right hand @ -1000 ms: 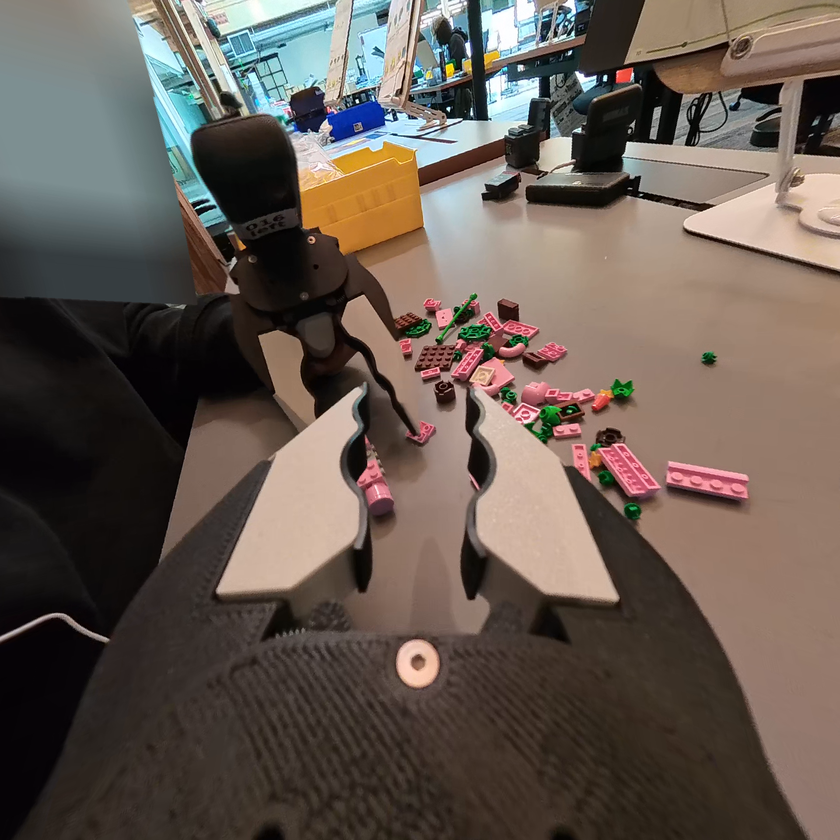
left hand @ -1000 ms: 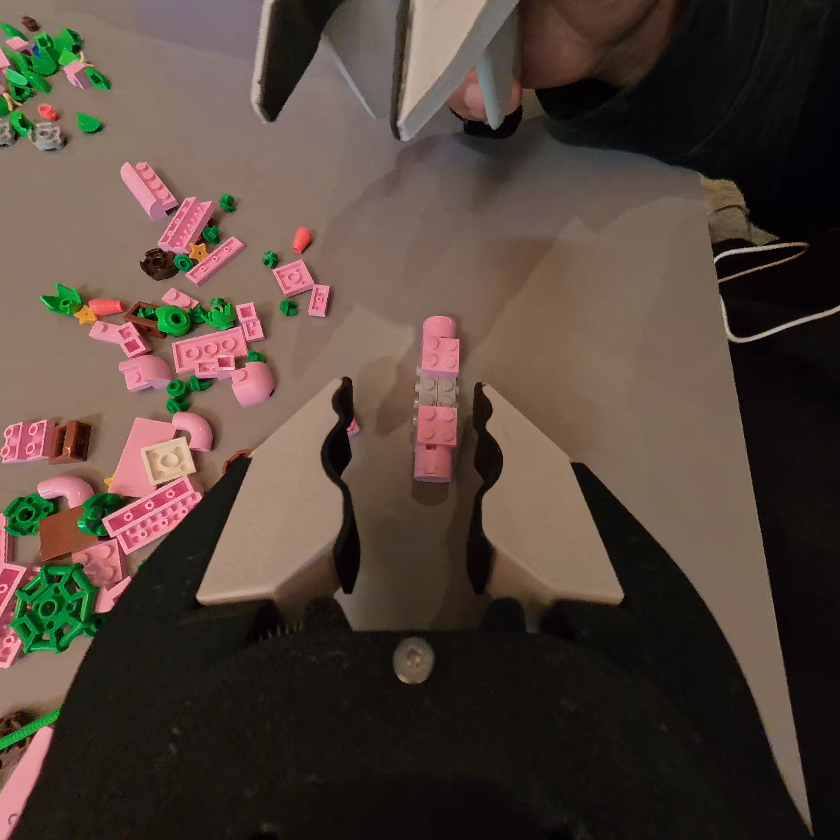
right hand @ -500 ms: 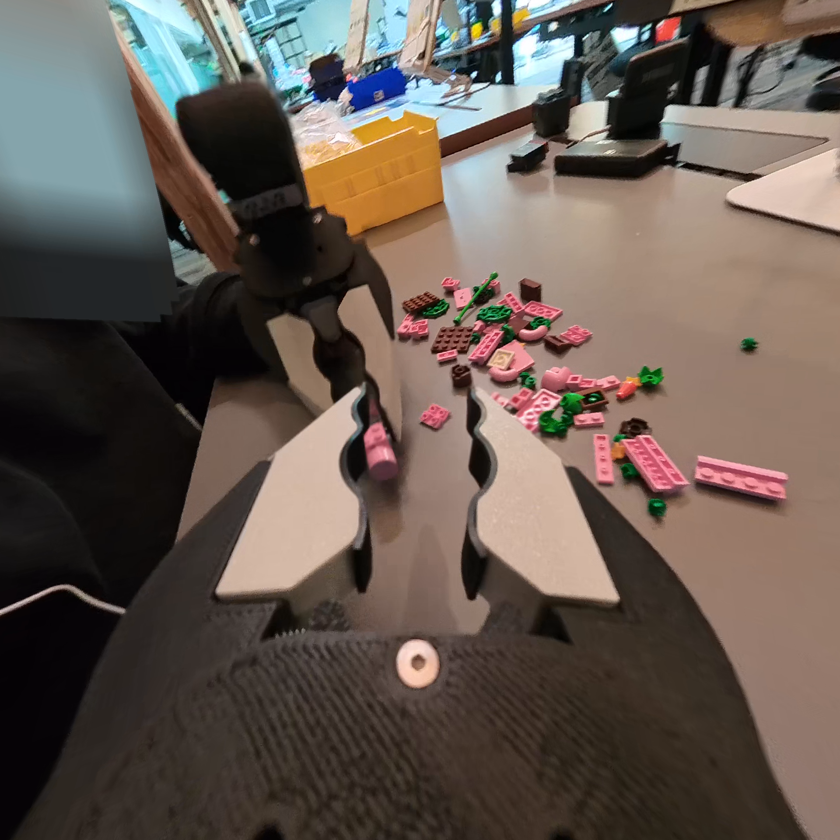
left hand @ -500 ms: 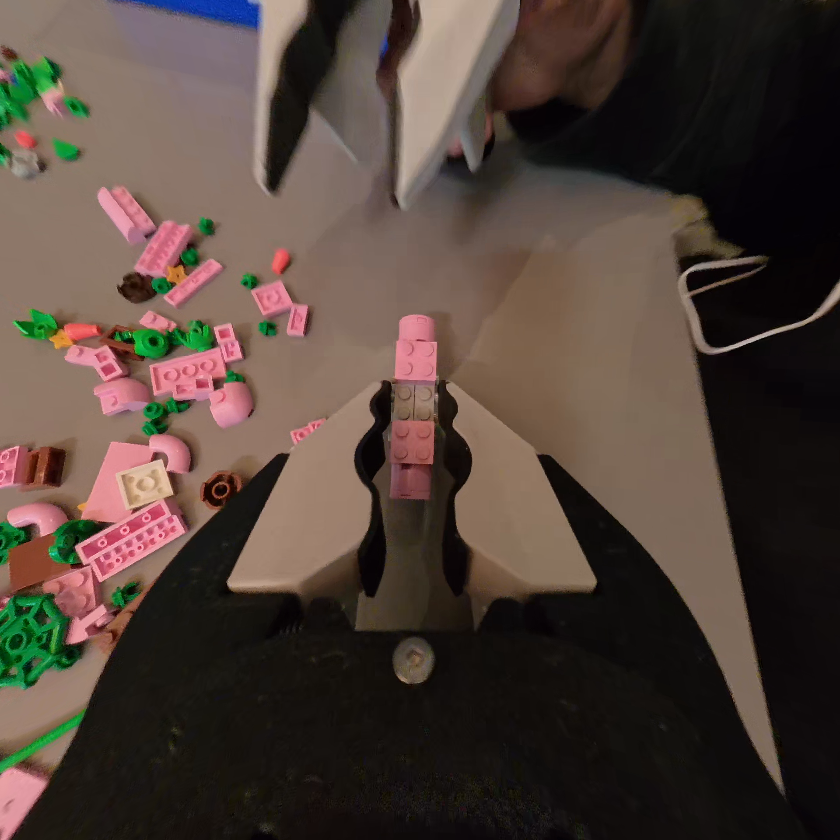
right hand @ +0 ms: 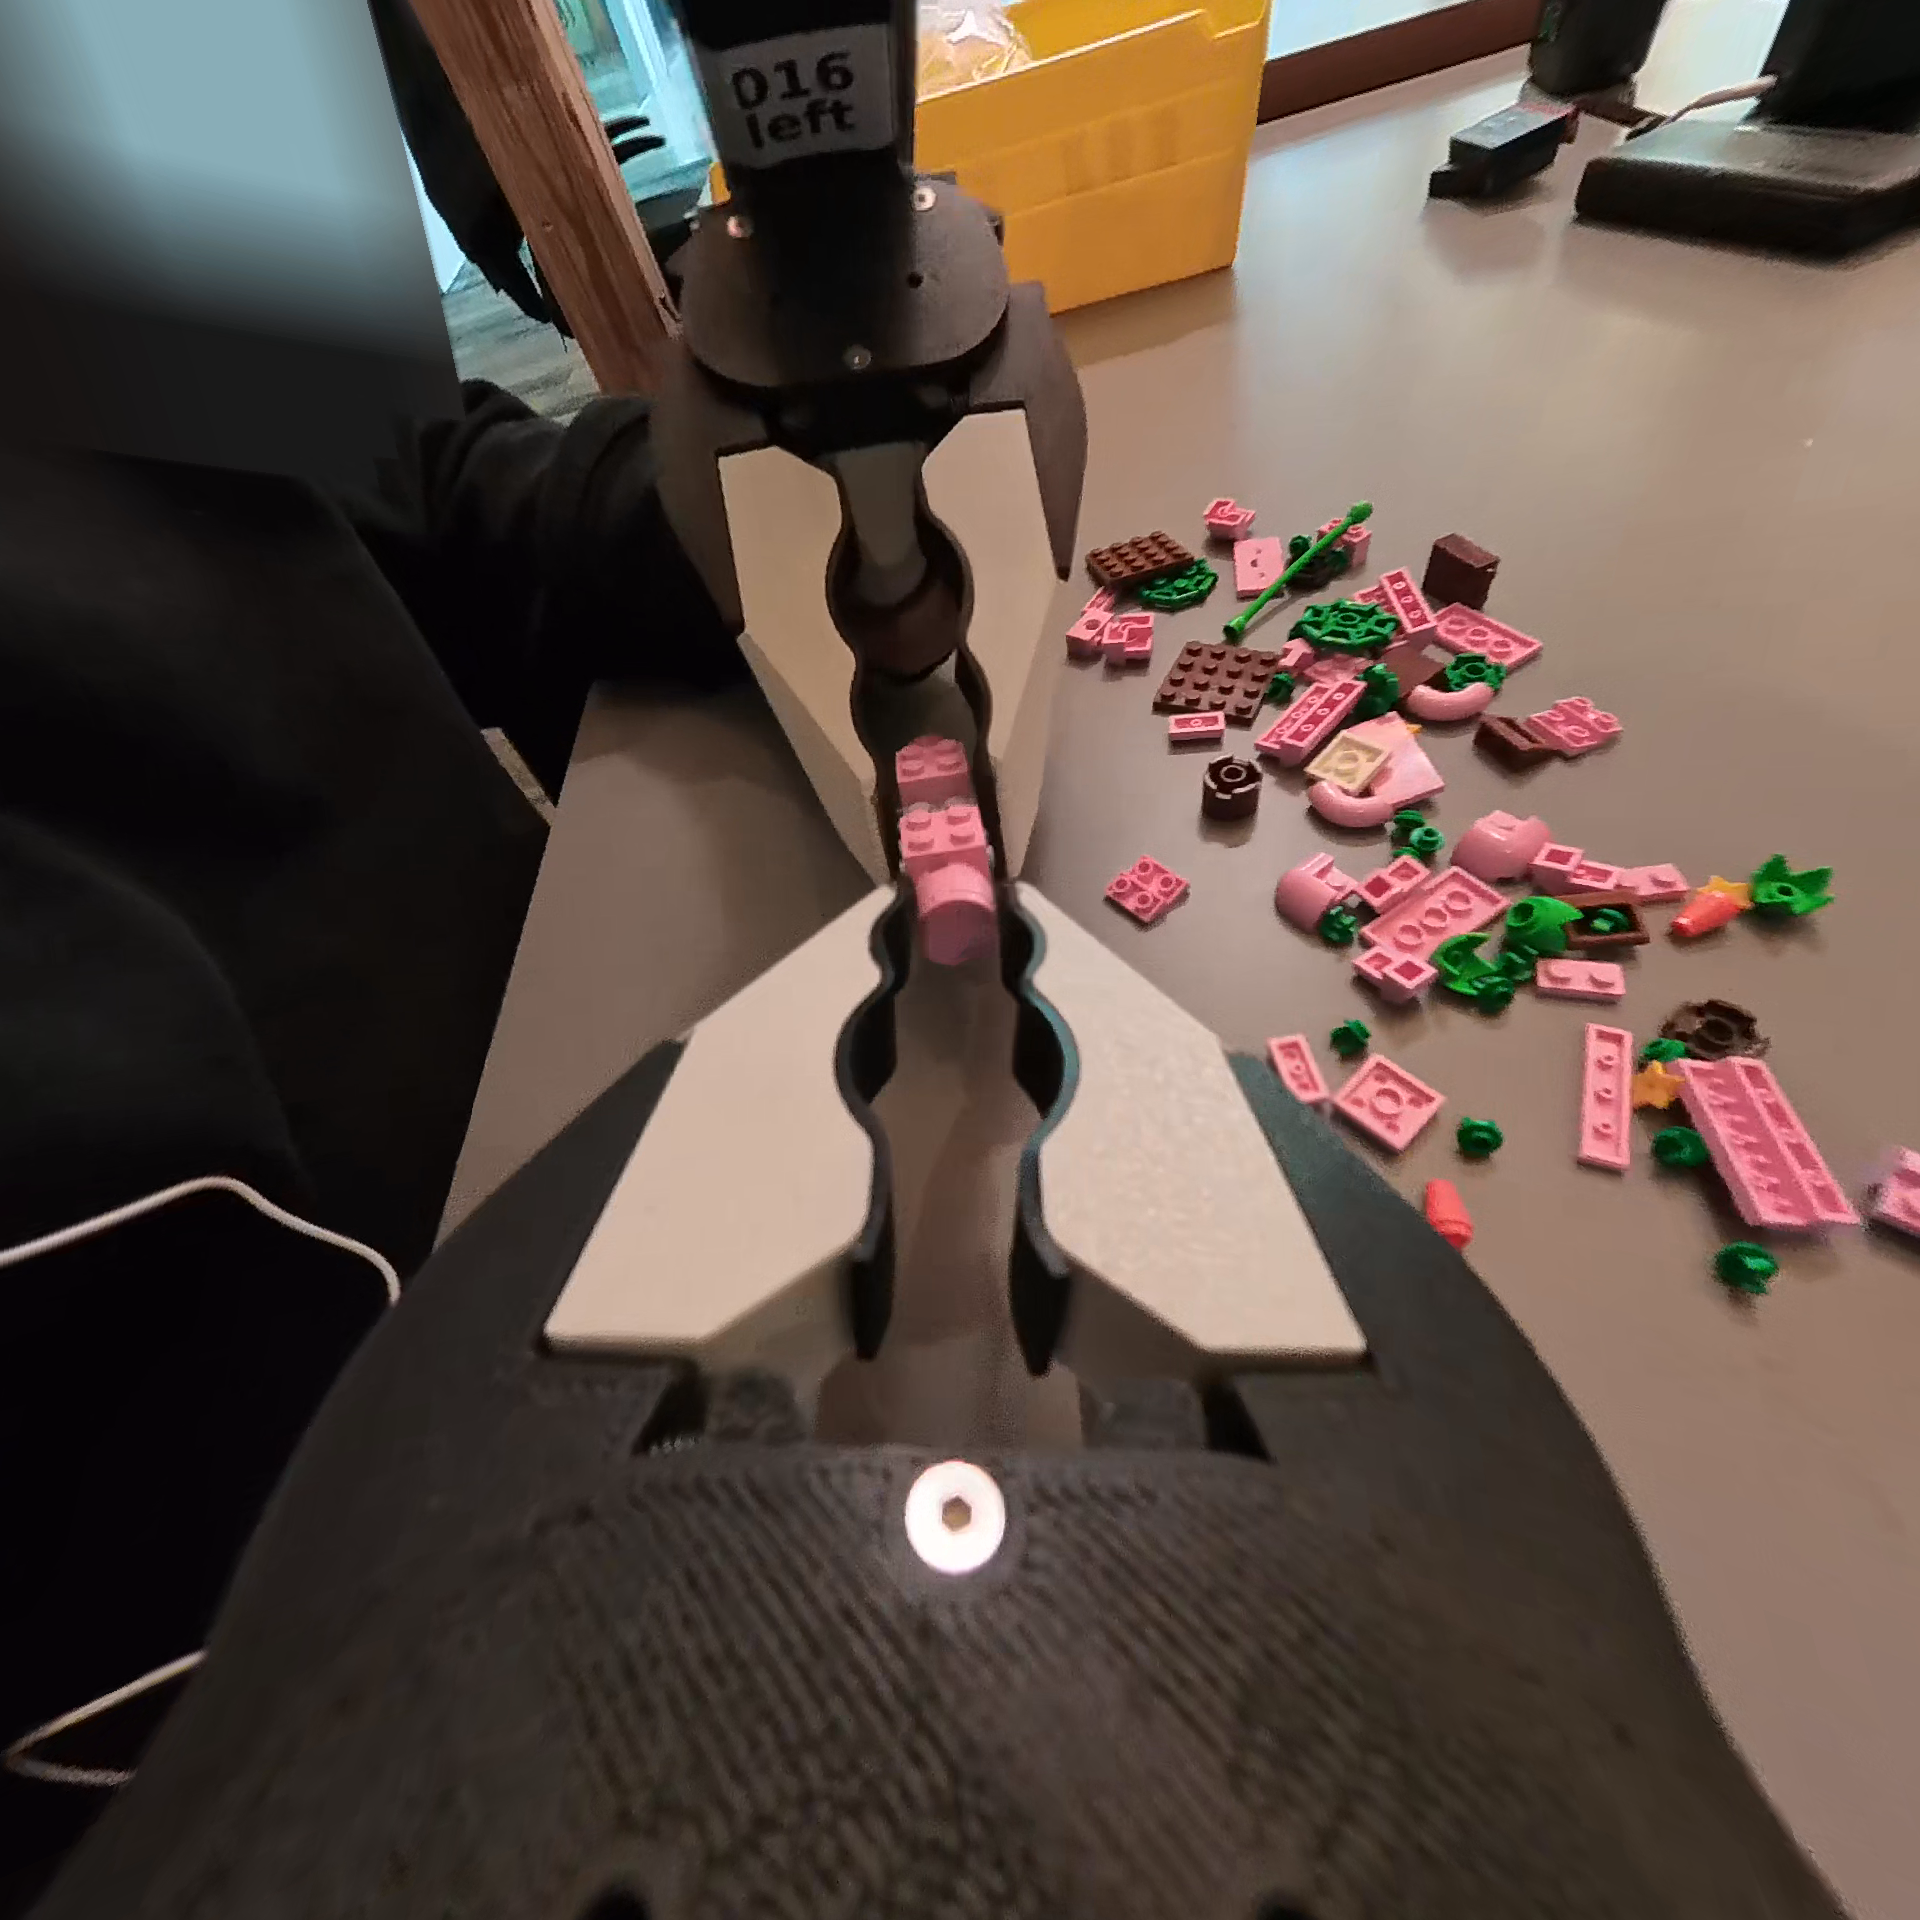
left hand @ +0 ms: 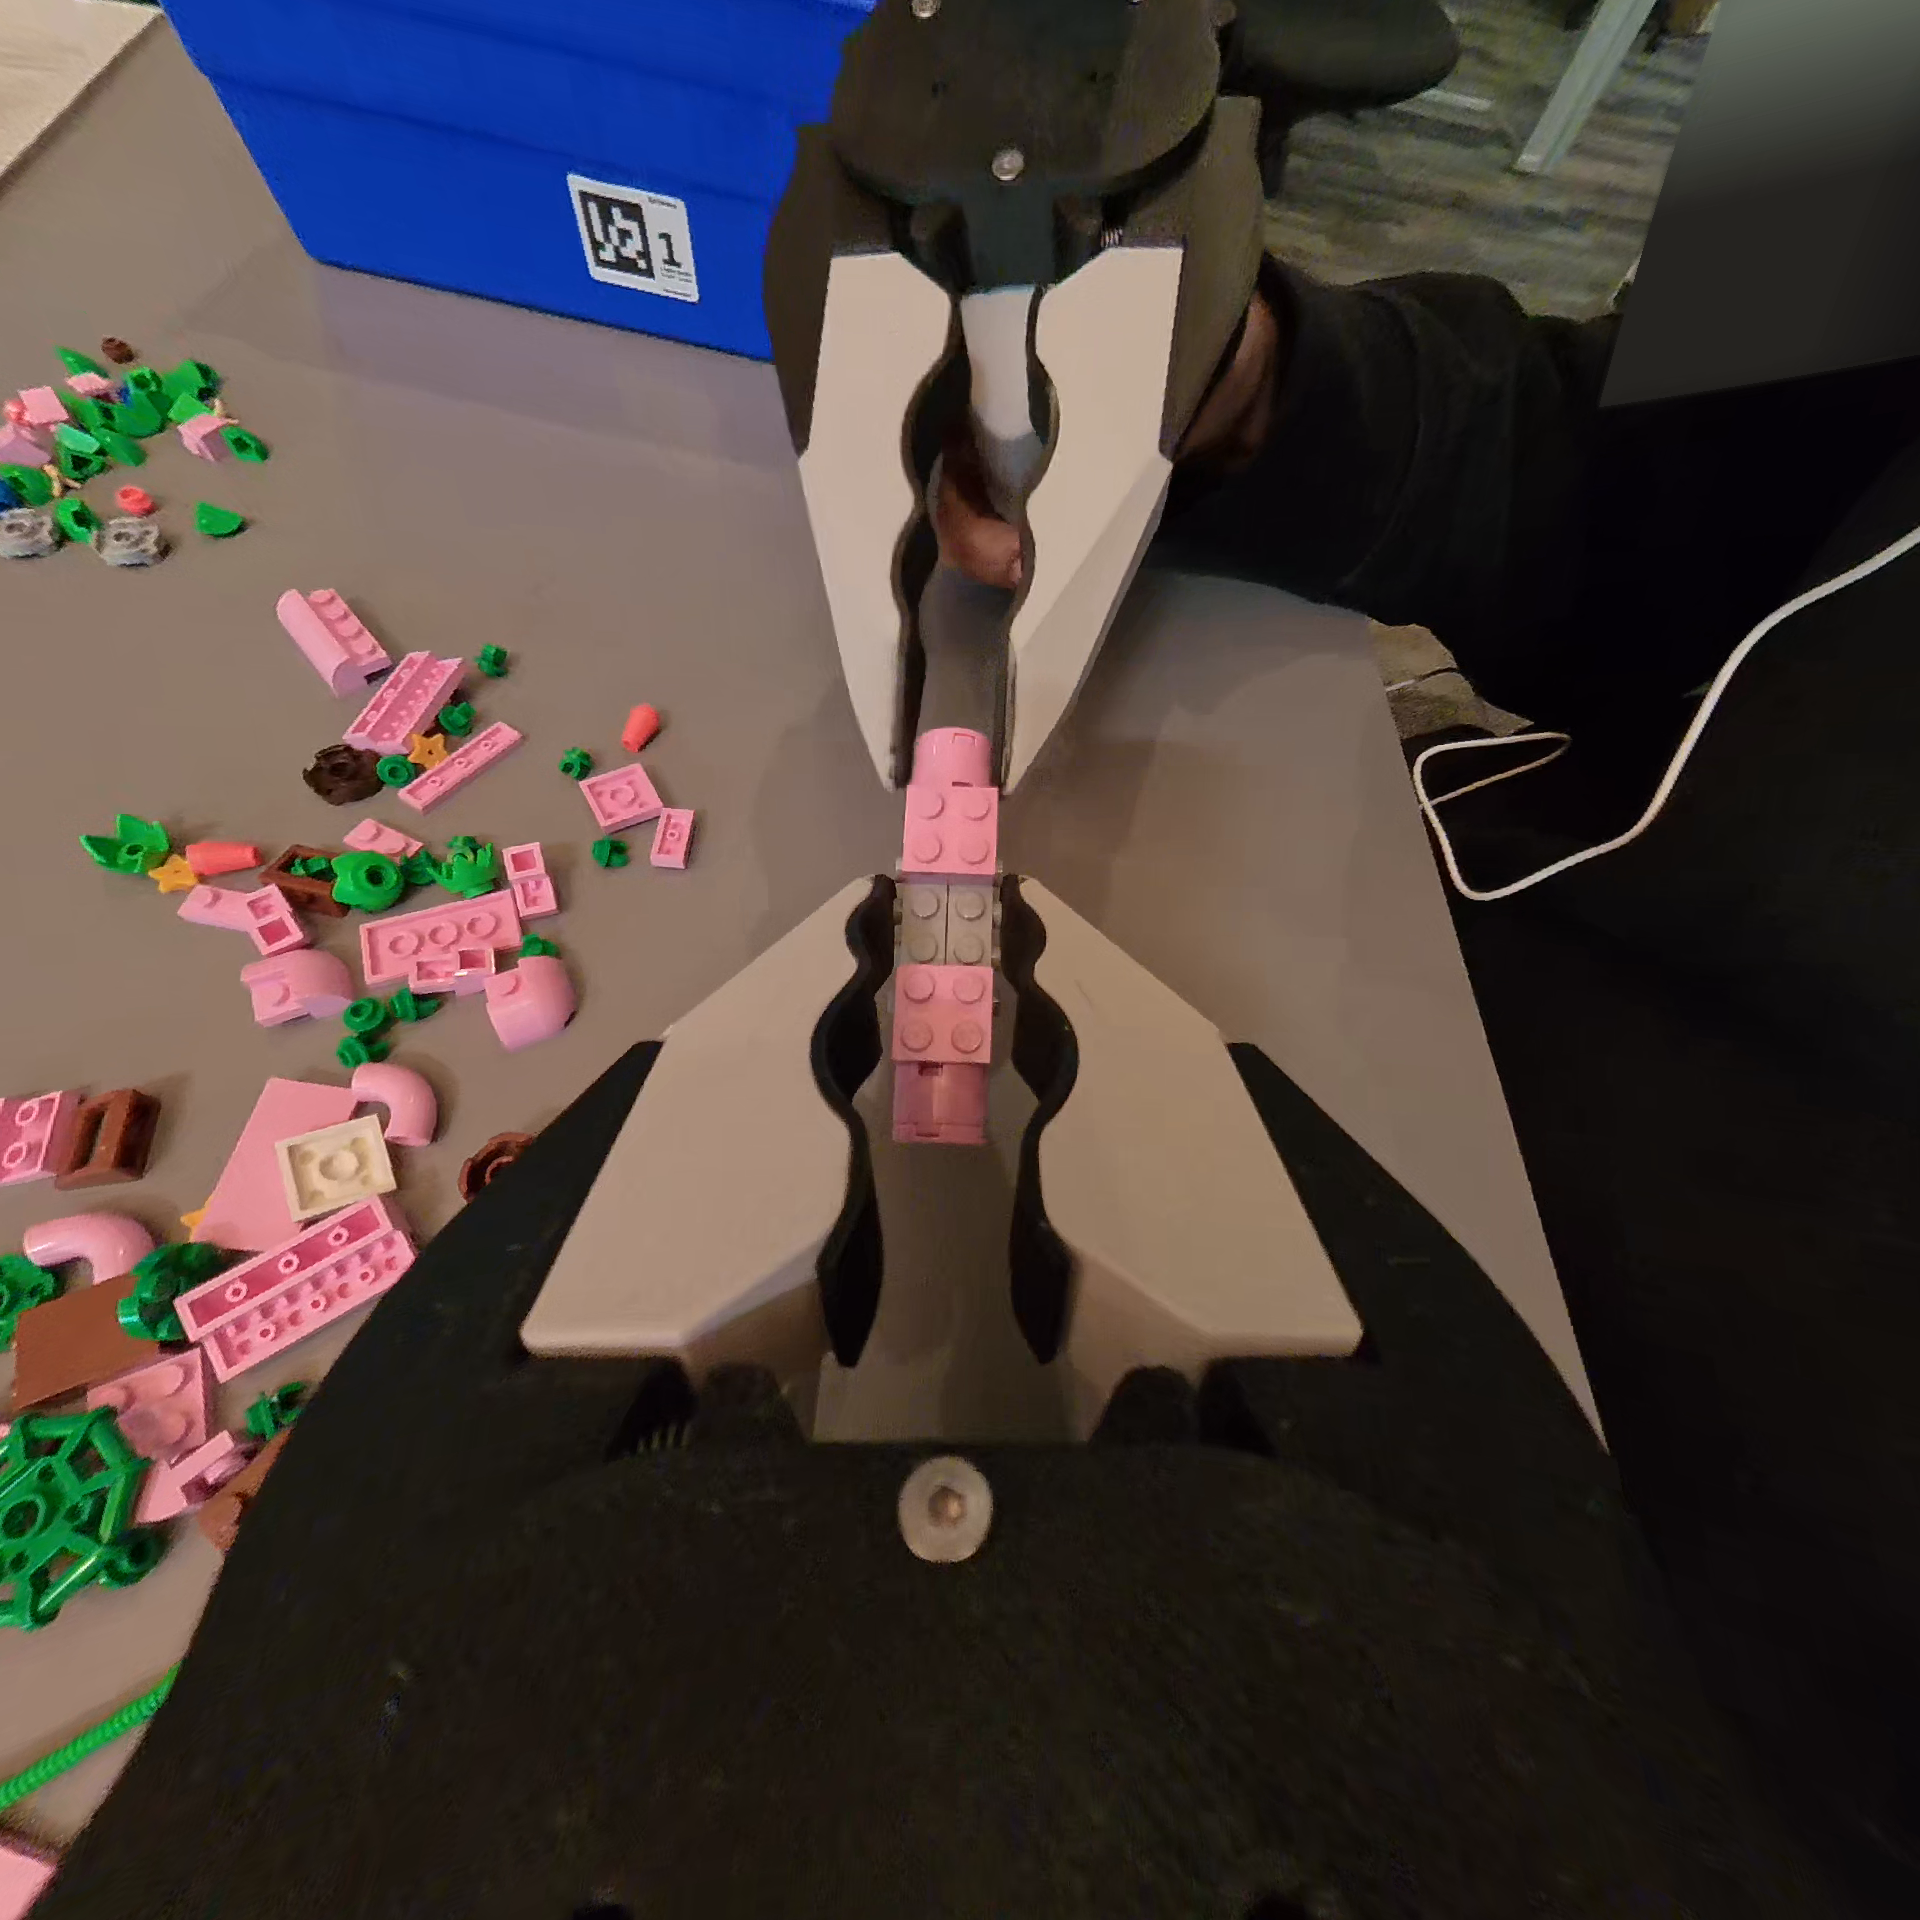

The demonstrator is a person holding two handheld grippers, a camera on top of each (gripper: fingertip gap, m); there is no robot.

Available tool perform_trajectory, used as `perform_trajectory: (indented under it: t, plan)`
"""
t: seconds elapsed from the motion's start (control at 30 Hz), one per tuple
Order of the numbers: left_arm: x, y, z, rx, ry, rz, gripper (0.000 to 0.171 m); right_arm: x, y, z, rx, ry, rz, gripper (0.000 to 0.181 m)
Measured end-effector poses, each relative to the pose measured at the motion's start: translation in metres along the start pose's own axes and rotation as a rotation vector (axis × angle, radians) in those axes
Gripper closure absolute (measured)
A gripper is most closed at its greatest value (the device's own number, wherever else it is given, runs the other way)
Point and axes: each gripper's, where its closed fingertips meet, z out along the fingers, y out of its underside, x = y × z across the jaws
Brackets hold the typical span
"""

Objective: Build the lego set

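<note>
Build (left hand: 943,940) is a narrow studded bar: pink 2x2 brick, grey middle section, second pink 2x2 brick, with a smooth pink round-topped piece capping the far end and a pink hollow-looking piece at the near end. It sits off the grey counter (left hand: 644,540), bridged end to end between both tongs. Left tongs (left hand: 945,894) are clamped on the grey section, tips pinching its sides, near pink half lying back between the fingers. Right tongs (left hand: 948,769) come in from the opposite side, tips closed against the round pink end cap; in the right wrist view that cap (right hand: 956,914) sits between the tips of the right tongs (right hand: 951,899), with the left tongs (right hand: 940,821) holding the bar just behind it. Contact on the right side's fingers looks snug but is slightly blurred. Loose parts (left hand: 343,935) are scattered on the counter to the left of the left tongs: pink plates, pink arches, green leaves, brown bits, a tan tile. A blue bin (left hand: 499,135) stands at the counter's far edge, a yellow bin (right hand: 1091,156) behind the left tongs in the right wrist view.
</note>
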Motion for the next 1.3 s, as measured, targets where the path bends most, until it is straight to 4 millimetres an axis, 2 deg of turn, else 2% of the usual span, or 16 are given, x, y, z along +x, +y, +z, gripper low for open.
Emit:
perform_trajectory:
  t: [0.1,0.2,0.5,0.7,0.73,0.77,0.8,0.9,0.97,1.03,1.1,1.2,1.3]
  plan:
    - [0.008,-0.009,-0.004,0.057,0.077,-0.054,0.154,-0.008,-0.011,-0.004,0.044,0.007,-0.086,0.167]
    - [0.021,-0.021,-0.011,0.130,0.239,-0.185,0.154,-0.020,-0.022,-0.009,0.101,-0.042,-0.115,0.167]
    - [0.040,-0.024,-0.016,0.168,0.497,-0.362,0.155,-0.038,-0.025,-0.010,0.124,-0.093,-0.218,0.167]
    - [0.029,-0.022,-0.015,0.169,0.420,-0.327,0.155,-0.029,-0.024,-0.008,0.126,-0.056,-0.187,0.167]
    - [0.028,-0.022,-0.016,0.172,0.405,-0.318,0.155,-0.027,-0.026,-0.008,0.138,-0.054,-0.174,0.162]
    - [0.026,-0.022,-0.016,0.169,0.385,-0.304,0.155,-0.026,-0.027,-0.008,0.146,-0.055,-0.153,0.146]
    - [0.024,-0.021,-0.015,0.160,0.356,-0.284,0.155,-0.025,-0.026,-0.008,0.146,-0.066,-0.125,0.138]
    - [0.021,-0.017,-0.013,0.137,0.293,-0.231,0.155,-0.024,-0.019,-0.003,0.104,-0.108,-0.045,0.131]
    - [0.021,-0.015,-0.011,0.120,0.273,-0.204,0.155,-0.020,-0.013,0.001,0.069,-0.095,-0.020,0.137]
    - [0.021,-0.012,-0.007,0.100,0.251,-0.178,0.155,-0.017,-0.010,0.002,0.052,-0.073,-0.022,0.155]
    - [0.019,-0.010,-0.005,0.094,0.221,-0.156,0.154,-0.018,-0.011,0.002,0.057,-0.076,-0.026,0.165]
    - [0.016,-0.015,-0.006,0.126,0.201,-0.153,0.153,-0.017,-0.014,-0.001,0.069,-0.069,-0.021,0.166]
    - [0.008,-0.020,-0.011,0.172,0.169,-0.178,0.131,-0.008,-0.025,-0.011,0.133,-0.025,-0.018,0.167]
